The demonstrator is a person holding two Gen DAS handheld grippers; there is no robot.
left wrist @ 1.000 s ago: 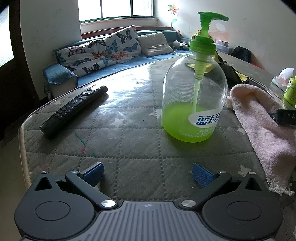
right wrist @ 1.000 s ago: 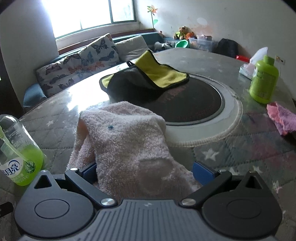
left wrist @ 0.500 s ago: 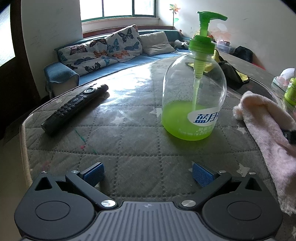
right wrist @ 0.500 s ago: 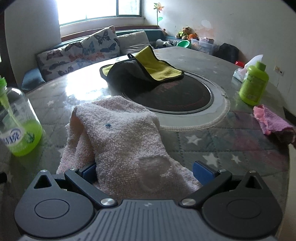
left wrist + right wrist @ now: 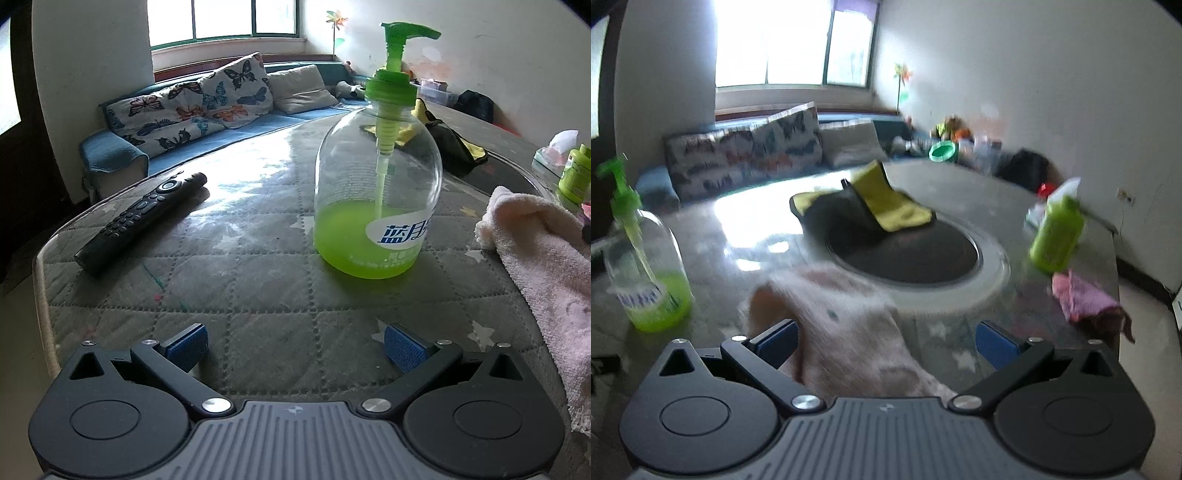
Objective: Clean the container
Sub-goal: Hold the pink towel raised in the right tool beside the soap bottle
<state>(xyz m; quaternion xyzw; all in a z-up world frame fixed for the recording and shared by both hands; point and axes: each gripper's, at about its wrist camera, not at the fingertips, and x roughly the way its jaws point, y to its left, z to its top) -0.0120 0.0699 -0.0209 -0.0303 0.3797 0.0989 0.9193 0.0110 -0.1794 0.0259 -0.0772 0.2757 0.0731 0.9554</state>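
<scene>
Your quilted table (image 5: 258, 295) carries everything. The pink towel (image 5: 849, 332) lies between the right gripper (image 5: 886, 341) fingers, spread wide, not pinched. The soap pump bottle (image 5: 376, 206) stands far-centre ahead of your left gripper (image 5: 295, 341), also released. You're at pickup: next, grasp towel and steady bottle.

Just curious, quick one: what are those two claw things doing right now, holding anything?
Left gripper: open, empty, facing the soap bottle.
Right gripper: fingers spread wide, pale pink towel lying between them, not pinched.
</scene>
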